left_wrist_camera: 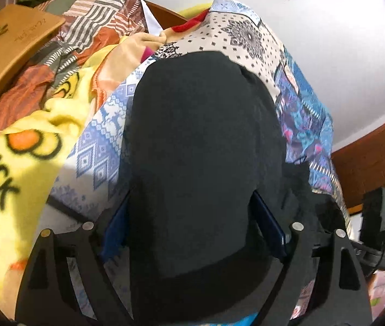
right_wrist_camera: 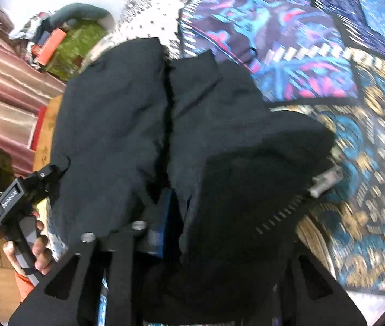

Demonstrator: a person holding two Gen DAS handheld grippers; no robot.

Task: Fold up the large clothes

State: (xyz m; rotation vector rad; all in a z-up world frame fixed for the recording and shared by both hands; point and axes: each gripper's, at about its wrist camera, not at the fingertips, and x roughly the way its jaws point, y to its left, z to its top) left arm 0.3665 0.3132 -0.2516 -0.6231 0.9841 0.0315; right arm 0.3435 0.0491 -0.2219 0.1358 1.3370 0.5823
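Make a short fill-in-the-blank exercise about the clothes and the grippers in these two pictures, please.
1. The large garment between the left gripper fingers is ____ in colour.
2. The fleece blanket with the orange-billed cartoon print is ____.
3. The metal zipper pull lies on the ____ side of the right wrist view.

Missing words: black; yellow; right

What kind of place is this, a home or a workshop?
Probably a home bedroom: a patchwork-print bedsheet covers the surface, a yellow fleece blanket printed with ducks lies heaped on it, and a striped pink curtain hangs nearby.
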